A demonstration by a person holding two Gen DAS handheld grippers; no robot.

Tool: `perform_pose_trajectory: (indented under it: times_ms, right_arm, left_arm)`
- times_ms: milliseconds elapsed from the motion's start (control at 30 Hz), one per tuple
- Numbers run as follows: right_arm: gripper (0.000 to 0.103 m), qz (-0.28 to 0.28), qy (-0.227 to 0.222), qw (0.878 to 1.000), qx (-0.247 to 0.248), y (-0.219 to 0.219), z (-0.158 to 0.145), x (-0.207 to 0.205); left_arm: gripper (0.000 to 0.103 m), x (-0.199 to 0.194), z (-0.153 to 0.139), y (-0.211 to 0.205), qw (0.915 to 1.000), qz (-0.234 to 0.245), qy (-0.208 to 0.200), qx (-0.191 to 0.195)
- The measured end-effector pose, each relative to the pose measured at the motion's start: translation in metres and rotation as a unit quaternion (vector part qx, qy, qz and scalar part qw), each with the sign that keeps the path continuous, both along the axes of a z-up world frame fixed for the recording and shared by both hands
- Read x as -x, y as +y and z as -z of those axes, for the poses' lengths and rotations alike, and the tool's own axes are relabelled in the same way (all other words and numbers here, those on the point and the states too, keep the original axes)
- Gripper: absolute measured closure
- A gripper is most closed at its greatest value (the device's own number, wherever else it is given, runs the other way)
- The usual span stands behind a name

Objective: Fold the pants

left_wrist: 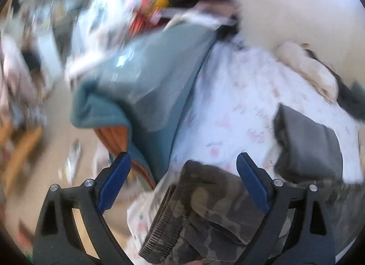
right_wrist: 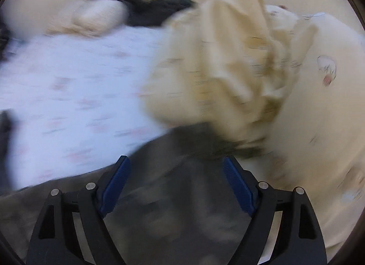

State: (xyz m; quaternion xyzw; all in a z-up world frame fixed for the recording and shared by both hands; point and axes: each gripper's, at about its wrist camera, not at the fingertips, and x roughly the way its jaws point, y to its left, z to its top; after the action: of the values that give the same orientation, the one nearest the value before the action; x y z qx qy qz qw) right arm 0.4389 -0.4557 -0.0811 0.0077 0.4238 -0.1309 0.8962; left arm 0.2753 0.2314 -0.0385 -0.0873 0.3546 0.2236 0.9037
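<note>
Both views are blurred, and no writing is readable. The camo pants [left_wrist: 205, 214] lie on the bed's floral sheet [left_wrist: 232, 109]. The left hand-held gripper [left_wrist: 183, 164] and right hand-held gripper [right_wrist: 176, 165] gape wide over them, holding nothing.

on my left feed the pants [left_wrist: 205, 214] are camouflage, blotched olive, brown and dark grey, with a dark ribbed waistband. my left gripper [left_wrist: 183, 181] has blue pads on black arms. the sheet [left_wrist: 228, 109] under it is white with a faint scatter of small pink and grey prints. a folded grey garment [left_wrist: 310, 144] sits on it, and a teal blanket [left_wrist: 141, 96] shows an orange lining. on my right feed the right gripper [right_wrist: 176, 184] is the same blue on black. the crumpled cloth [right_wrist: 228, 71] is cream yellow with thin dark marks, and the pillow [right_wrist: 98, 16] is pale beige.
</note>
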Motion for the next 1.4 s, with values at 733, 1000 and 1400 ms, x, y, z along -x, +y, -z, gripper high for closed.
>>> perform_pose_trajectory:
  times_ms: [733,1000,1400]
  right_arm:
    - [0.02,0.05,-0.054,0.991,-0.115,-0.032,0.052,0.141]
    - [0.101,0.154,0.014,0.968,-0.199,-0.147,0.096,0.149]
    - [0.103,0.185,0.03,0.965,-0.185,-0.16,0.102,0.188]
  left_arm:
    - [0.031,-0.05,0.085,-0.071,0.9808,0.158,0.112,0.024]
    - [0.025,-0.043,0.144,-0.077,0.9687,0.149,0.199,0.004]
    - [0.023,-0.053,0.147,-0.071,0.9647,0.154,0.213,0.015]
